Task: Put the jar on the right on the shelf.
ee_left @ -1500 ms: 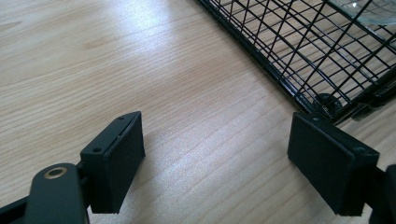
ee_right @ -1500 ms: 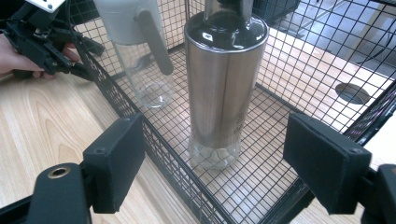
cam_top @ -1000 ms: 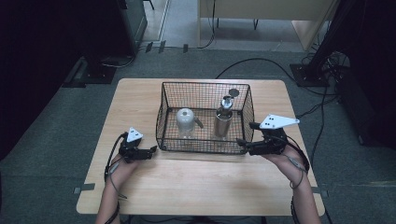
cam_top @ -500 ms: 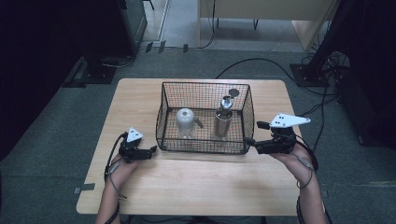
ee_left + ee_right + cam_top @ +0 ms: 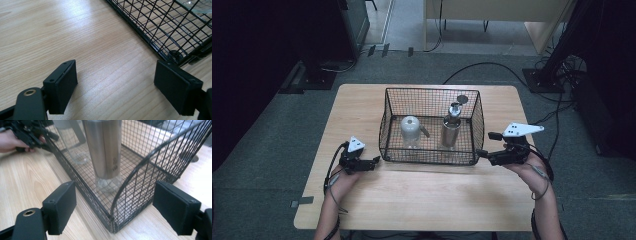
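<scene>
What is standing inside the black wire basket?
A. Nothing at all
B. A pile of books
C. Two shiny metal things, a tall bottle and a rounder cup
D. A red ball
C: in the high view the wire basket holds a tall metal bottle at its right and a rounder metal cup at its left, both standing on its floor.
</scene>
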`<state>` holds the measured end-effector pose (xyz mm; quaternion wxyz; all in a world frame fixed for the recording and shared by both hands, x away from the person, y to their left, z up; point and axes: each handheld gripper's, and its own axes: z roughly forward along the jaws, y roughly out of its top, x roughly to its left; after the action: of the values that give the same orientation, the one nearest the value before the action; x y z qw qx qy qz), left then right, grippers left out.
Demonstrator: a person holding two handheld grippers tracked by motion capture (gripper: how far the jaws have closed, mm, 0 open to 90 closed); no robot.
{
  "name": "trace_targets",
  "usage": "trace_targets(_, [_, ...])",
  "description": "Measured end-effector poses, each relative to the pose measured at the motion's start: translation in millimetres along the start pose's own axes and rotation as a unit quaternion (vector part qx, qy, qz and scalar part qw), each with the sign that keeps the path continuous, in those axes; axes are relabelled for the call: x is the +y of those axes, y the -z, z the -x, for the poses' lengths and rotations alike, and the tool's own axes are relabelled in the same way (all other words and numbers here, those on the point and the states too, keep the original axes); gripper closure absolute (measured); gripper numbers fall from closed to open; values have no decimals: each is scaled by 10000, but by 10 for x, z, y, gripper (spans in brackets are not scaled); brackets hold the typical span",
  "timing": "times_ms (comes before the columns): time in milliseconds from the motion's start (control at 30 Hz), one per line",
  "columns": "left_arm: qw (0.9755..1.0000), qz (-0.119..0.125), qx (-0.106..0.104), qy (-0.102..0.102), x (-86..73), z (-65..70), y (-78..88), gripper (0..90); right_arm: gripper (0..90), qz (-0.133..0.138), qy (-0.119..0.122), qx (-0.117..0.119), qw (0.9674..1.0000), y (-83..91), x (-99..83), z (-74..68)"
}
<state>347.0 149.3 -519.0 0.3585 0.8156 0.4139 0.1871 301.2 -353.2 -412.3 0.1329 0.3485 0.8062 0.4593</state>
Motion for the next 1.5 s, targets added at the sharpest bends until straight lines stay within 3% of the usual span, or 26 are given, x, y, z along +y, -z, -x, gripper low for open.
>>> trace_targets(367, [10000, 2, -6, -3, 0, -2, -1, 188, 188, -387, 181, 129, 9990, -83, -161, 103])
trace_targets(1033, [10000, 2, -3, -2, 1, -1, -1, 188, 183, -546, -101, 83, 9984, -213, -354, 302])
trace_targets(1400, [10000, 3, -3, 0, 1, -1, -2, 188, 183, -753, 10, 83, 9971, -252, -446, 361])
trace_targets(1500, [10000, 1, 2, 2, 2, 0, -2, 188, 183, -776, -60, 13, 9970, -250, -477, 398])
